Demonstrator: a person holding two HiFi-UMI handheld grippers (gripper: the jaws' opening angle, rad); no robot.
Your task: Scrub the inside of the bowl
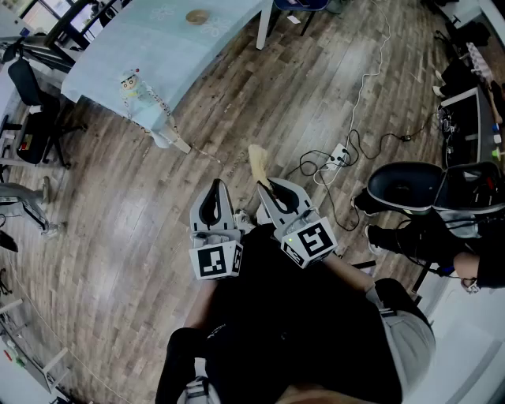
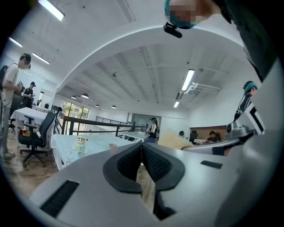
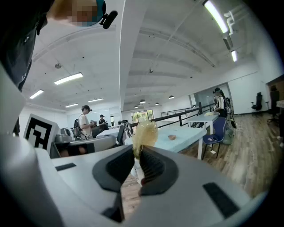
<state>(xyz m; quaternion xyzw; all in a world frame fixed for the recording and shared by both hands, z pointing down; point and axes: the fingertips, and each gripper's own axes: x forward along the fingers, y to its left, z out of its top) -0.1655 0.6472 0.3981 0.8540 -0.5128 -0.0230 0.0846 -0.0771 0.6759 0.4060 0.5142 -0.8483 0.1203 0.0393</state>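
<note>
The small brown bowl (image 1: 197, 16) sits on a table with a pale blue cloth (image 1: 158, 47), far ahead of me across the wooden floor. It also shows as a small shape in the left gripper view (image 2: 112, 146) and in the right gripper view (image 3: 171, 137). My right gripper (image 1: 264, 186) is shut on a yellowish fibrous scrubber (image 1: 256, 160), whose tuft sticks up past the pads (image 3: 144, 133). My left gripper (image 1: 215, 191) hangs beside it, shut with nothing between its pads (image 2: 153, 162). Both are held level in front of my body.
A cartoon doll (image 1: 140, 93) stands at the table's near edge. A power strip with cables (image 1: 339, 154) lies on the floor to the right. A black office chair (image 1: 30, 102) is at the left, a seated person's legs and a dark chair (image 1: 406, 189) at the right. Other people stand in the background.
</note>
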